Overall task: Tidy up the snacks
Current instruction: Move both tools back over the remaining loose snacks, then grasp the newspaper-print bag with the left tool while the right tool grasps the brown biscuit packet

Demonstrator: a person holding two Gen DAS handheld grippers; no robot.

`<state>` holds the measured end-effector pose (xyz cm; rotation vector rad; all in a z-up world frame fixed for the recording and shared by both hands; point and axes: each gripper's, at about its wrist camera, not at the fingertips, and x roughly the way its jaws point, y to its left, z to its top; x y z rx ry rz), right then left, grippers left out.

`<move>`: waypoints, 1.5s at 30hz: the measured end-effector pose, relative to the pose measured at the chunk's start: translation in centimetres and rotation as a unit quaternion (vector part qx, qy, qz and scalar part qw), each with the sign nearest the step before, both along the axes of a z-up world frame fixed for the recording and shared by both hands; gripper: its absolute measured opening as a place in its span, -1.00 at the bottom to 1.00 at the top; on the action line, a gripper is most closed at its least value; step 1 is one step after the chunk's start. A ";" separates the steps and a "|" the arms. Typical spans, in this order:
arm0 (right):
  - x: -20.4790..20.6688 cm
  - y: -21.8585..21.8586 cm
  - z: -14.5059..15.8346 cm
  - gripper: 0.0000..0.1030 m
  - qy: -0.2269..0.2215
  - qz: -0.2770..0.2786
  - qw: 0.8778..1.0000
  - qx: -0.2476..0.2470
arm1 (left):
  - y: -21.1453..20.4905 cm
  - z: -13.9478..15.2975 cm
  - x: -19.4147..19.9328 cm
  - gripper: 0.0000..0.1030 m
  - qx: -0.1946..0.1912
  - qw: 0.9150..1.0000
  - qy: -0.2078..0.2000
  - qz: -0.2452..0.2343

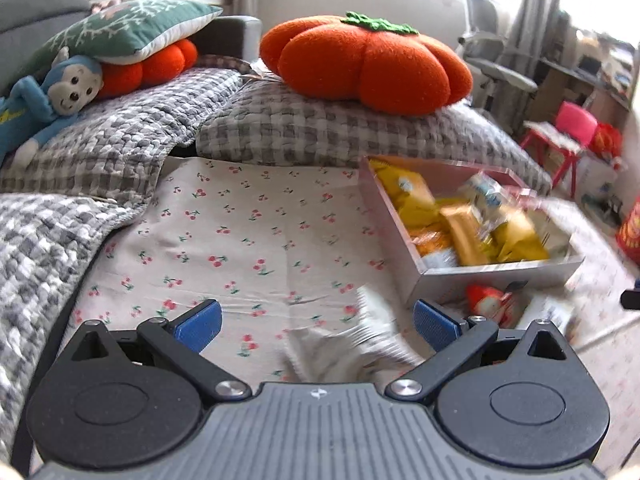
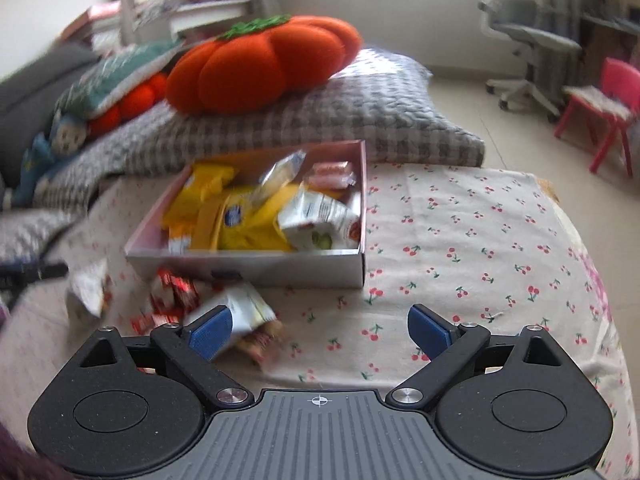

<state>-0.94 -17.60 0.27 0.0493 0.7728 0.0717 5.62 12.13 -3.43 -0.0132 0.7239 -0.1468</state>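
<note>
While both tools, left tool and right tool, gape wide and empty, the loose white packet looks light, crinkly, slippery; pinch its flat middle.

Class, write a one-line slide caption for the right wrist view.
Open right gripper nears loose snacks beside the filled box.

One snack box, two orange pumpkin cushions, one blue plush toy

Both wrist views tilt down, near, sharing the snack box.
</note>
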 end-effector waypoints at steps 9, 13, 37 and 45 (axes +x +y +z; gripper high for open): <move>0.5 2.3 -4.3 0.87 0.018 0.101 0.990 -0.096 | -0.2 -2.2 -0.4 0.99 0.040 0.996 0.002 -0.081; 1.4 3.3 -5.5 0.87 0.031 0.107 0.988 -0.110 | -1.2 -3.3 -0.2 0.99 0.066 0.991 0.014 -0.111; 3.8 5.6 -5.5 -0.04 0.029 0.116 0.990 -0.081 | -3.8 -4.1 1.1 -0.10 0.089 0.986 0.009 -0.140; 3.6 5.0 -5.0 -0.37 0.045 0.118 0.989 -0.071 | -3.6 -3.5 0.9 -0.34 0.080 0.988 0.033 -0.131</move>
